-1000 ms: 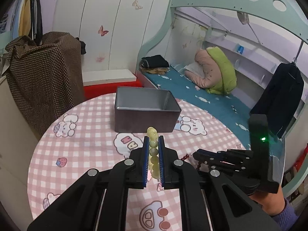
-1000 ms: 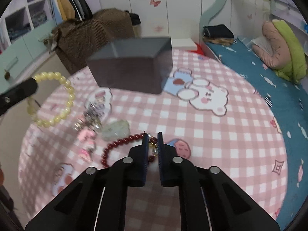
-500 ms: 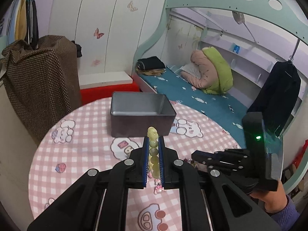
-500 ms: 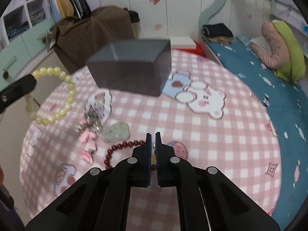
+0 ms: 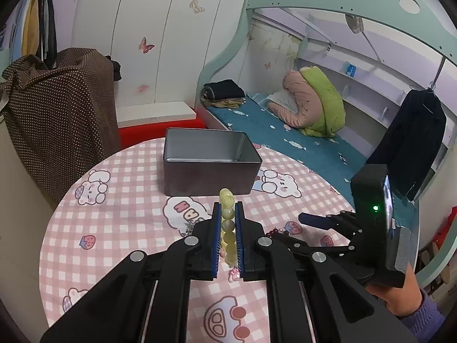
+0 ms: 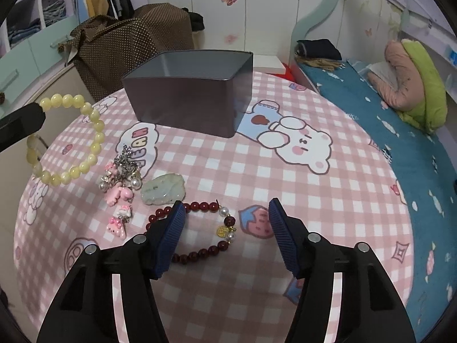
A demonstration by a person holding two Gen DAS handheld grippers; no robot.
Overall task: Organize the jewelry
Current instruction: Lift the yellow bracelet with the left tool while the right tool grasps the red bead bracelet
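On the left, the left tool (image 5: 227, 223) is pinched tight on a yellow bead bracelet (image 6: 71, 131), gripping it by a short run of beads so the rest of the loop hangs free and clear of the desk (image 6: 328, 200). Held that way and aimed at the open grey tin (image 5: 210, 161) just ahead, it looks ready to be dropped in; the tin looks empty, though I can't see all of its floor.

Further along on the pink checked cloth lies a small heap: a silver charm cluster (image 6: 125, 160) tangled with pink trinkets (image 6: 117, 197), and touching that a pale green stone (image 6: 164, 190). They sit near the tin, probably laid out as the pile to be sorted.

To the right of them, the right tool (image 6: 225, 223) stands wide apart with nothing between its pads, straddling a dark red bead bracelet (image 6: 200, 231) that lies flat on the desk. One pad covers the left side of the loop, the other sits well past the gold charm, so I'd judge it is set for a grab at the strand.
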